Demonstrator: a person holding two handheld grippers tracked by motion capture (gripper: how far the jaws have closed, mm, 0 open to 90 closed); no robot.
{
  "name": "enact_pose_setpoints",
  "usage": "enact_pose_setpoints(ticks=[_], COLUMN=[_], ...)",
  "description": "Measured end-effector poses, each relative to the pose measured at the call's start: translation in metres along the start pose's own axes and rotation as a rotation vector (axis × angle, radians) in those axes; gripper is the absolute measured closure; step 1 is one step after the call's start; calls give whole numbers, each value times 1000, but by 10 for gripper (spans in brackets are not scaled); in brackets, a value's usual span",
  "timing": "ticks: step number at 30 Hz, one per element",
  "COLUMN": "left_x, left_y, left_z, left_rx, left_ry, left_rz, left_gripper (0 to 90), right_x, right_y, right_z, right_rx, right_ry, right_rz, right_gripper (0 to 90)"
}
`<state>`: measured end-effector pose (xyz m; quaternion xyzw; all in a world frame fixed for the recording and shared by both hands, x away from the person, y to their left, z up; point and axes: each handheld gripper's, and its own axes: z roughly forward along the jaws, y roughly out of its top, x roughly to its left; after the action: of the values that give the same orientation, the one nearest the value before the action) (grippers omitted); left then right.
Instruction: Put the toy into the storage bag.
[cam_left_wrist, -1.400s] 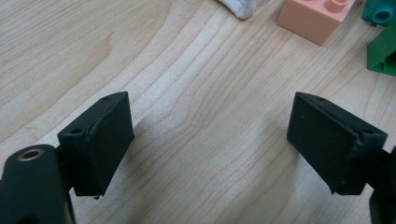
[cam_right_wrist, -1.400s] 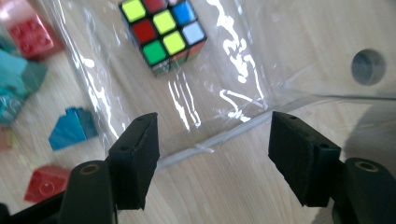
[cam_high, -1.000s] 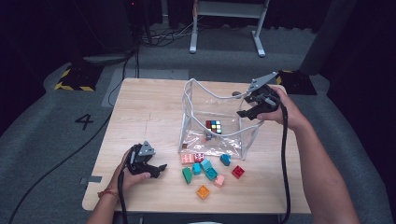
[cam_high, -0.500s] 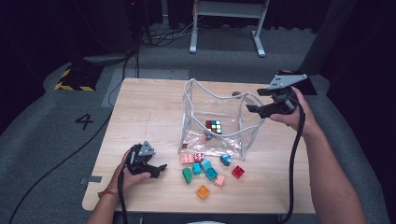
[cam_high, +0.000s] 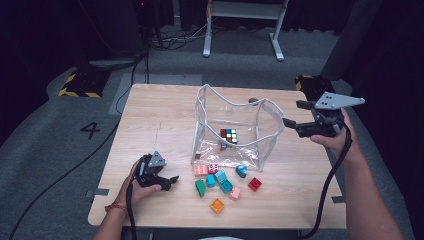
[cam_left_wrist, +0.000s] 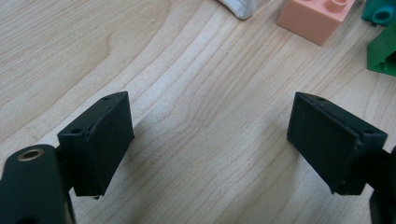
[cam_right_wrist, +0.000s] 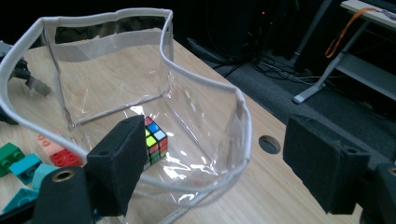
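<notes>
In the high view the clear plastic bag (cam_high: 235, 132) stands open at the centre of the wooden counter (cam_high: 160, 120). A colour cube (cam_high: 229, 135) lies on its bottom. The right gripper (cam_high: 292, 116) is at the right of the frame, held above the counter just beside the bag's right rim and not touching it. Its jaws have just been opening and stand wide, with nothing between them. In the right gripper view the bag (cam_right_wrist: 140, 93) fills the left and middle, and the cube (cam_right_wrist: 154, 140) shows through its wall.

The left gripper (cam_high: 170, 181) rests at the lower left of the counter. Its jaws are wide and empty, over bare wood. Toy bricks (cam_high: 222, 181) lie scattered just below the bag, near the left gripper.
</notes>
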<state>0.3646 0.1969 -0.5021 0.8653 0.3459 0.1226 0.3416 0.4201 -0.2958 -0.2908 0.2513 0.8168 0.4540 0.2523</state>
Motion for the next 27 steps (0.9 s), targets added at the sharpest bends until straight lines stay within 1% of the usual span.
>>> enact_pose_setpoints(ticks=[4, 7, 9, 12, 15, 16, 17, 19, 24, 25, 26, 27], left_x=[0, 0, 0, 0, 0, 0, 0, 0, 0, 0, 0, 0], left_y=[0, 0, 0, 0, 0, 0, 0, 0, 0, 0, 0, 0], left_z=[0, 0, 0, 0, 0, 0, 0, 0, 0, 0, 0, 0], left_rx=[1, 1, 0, 0, 1, 1, 1, 1, 0, 1, 1, 2], left_ry=[0, 0, 0, 0, 0, 0, 0, 0, 0, 0, 0, 0], left_rz=[-1, -1, 0, 0, 0, 0, 0, 0, 0, 0, 0, -1], left_gripper=[146, 146, 146, 146, 146, 146, 146, 146, 146, 146, 146, 146], right_x=[2, 4, 5, 8, 15, 18, 22, 32, 53, 58, 63, 65], right_y=[-17, -35, -48, -69, -89, -95, -102, -116, -137, -141, -146, -148], right_z=[-9, -11, -10, -6, 0, 2, 5, 12, 24, 28, 32, 34], right_rx=[11, 20, 25, 31, 43, 62, 69, 89, 117, 127, 118, 121], right_ry=[-42, -48, -48, -33, -7, -3, -2, 26, 74, 83, 97, 120], right_rz=[1, 17, 40, 70, 101, 96, 95, 101, 103, 94, 107, 118], right_gripper=[226, 225, 226, 229, 232, 232, 234, 238, 250, 253, 258, 259])
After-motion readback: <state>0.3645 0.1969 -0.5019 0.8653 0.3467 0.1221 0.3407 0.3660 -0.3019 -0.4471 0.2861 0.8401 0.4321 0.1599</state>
